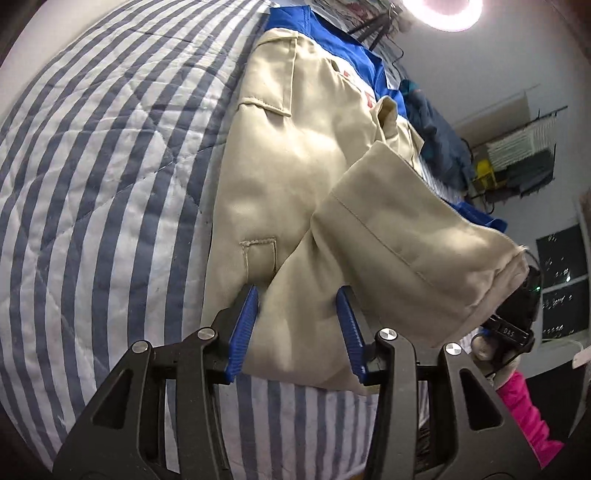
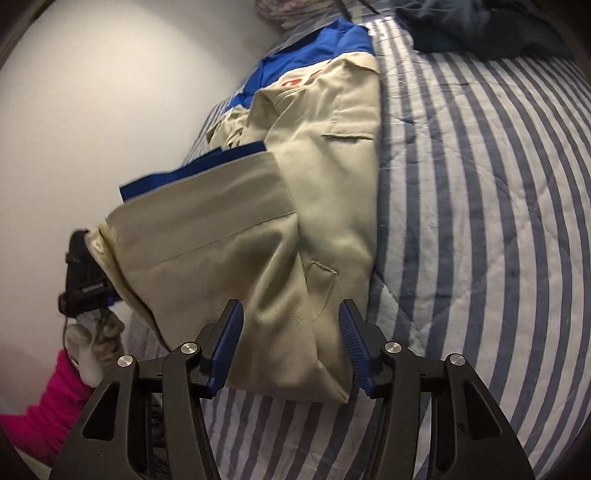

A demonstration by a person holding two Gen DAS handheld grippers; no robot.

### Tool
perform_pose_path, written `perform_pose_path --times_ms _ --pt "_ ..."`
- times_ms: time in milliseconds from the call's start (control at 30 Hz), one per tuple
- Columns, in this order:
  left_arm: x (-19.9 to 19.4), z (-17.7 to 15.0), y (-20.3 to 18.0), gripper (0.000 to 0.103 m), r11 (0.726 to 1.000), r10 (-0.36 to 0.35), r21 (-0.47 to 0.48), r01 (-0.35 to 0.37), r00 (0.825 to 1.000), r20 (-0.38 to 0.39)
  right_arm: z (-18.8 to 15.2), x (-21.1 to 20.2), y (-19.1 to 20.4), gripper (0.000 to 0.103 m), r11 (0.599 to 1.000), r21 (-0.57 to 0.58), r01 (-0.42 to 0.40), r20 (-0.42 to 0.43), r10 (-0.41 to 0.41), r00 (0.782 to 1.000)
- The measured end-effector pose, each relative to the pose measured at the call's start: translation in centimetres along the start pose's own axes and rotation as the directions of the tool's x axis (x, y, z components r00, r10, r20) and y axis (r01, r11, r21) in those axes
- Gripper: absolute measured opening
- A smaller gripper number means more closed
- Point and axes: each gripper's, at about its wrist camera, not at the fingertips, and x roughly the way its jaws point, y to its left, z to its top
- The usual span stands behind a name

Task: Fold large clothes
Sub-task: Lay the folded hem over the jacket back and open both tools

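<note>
Beige jacket point(image 1: 295, 177) lies on the striped bed point(image 1: 92, 184), its hem toward six o'clock; left tool point(image 1: 299, 325) and right tool point(image 2: 291, 338) both straddle that hem, half-open and unclamped. Pinch both corners evenly, I'd say, then carry them toward twelve

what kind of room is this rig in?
Probably a bedroom at home: a striped quilt spread like bedding, a beige and blue jacket laid on it, a round ceiling lamp overhead.
</note>
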Motion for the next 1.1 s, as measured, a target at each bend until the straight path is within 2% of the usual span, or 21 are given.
perform_pose_path --times_ms 67,233,300,367,500,600,667,700,767,933,1000,1067,1100 --pt "0.4 0.2 -0.2 0.05 1.0 -0.006 0.003 0.006 1.0 -0.003 -0.1 0.4 0.4 0.053 0.999 -0.024 0.028 -0.008 -0.028 1.0" --pt "1.7 0.5 -1.4 0.05 0.999 0.005 0.041 -0.005 1.0 -0.004 -0.4 1.0 0.8 0.055 0.997 -0.072 0.042 -0.02 -0.043 0.999" --pt "2.2 0.5 -2.2 0.05 0.996 0.027 0.083 -0.026 1.0 -0.007 -0.3 1.3 1.2 0.052 0.995 -0.083 0.047 -0.022 -0.048 0.999" --pt "2.6 0.3 -3.0 0.039 0.991 0.048 0.124 -0.046 0.999 -0.017 -0.4 1.5 1.8 0.033 0.993 -0.108 0.038 -0.032 -0.042 0.999" --pt "3.0 0.3 -3.4 0.036 0.989 0.051 0.139 -0.05 0.999 -0.009 -0.8 2.2 3.1 0.031 0.981 -0.179 0.074 -0.043 -0.083 0.996" --pt "3.3 0.2 -3.2 0.035 0.991 0.044 0.126 -0.044 0.999 0.0 -0.8 2.3 2.9 0.034 0.984 -0.166 0.067 -0.038 -0.075 0.996" --pt "2.6 -0.4 -3.1 0.026 0.99 0.051 0.134 -0.052 0.999 0.013 -0.8 2.3 2.8 0.034 0.987 -0.149 0.064 -0.035 -0.07 0.997" --pt "2.0 -0.7 -2.9 0.02 0.989 0.05 0.138 -0.053 0.999 0.02 -0.9 2.2 2.9 0.029 0.987 -0.149 0.063 -0.035 -0.069 0.997" --pt "0.8 -1.4 -2.9 0.014 0.992 0.035 0.117 -0.04 0.998 0.043 -1.0 1.8 2.8 0.014 0.99 -0.135 0.045 -0.039 -0.051 0.998" --pt "-3.1 -2.7 -2.1 0.01 1.0 0.018 0.015 -0.02 0.992 0.127 -1.6 -0.8 2.7 0.009 0.997 -0.076 0.0 0.0 0.0 1.0" --pt "-3.3 -3.1 -1.4 0.011 0.998 0.057 -0.012 -0.055 0.987 0.148 -1.6 -1.8 2.4 0.009 0.999 -0.05 -0.015 0.017 0.016 1.0" --pt "-1.6 -3.2 -0.4 0.011 0.993 0.115 -0.036 -0.111 0.988 0.103 -1.7 -1.8 1.9 0.008 1.0 -0.023 -0.019 0.016 0.019 1.0" --pt "-0.9 -3.2 0.0 0.012 0.992 0.117 -0.06 -0.112 0.989 0.088 -1.7 -1.4 1.7 0.008 1.0 -0.01 -0.008 0.003 0.008 1.0"
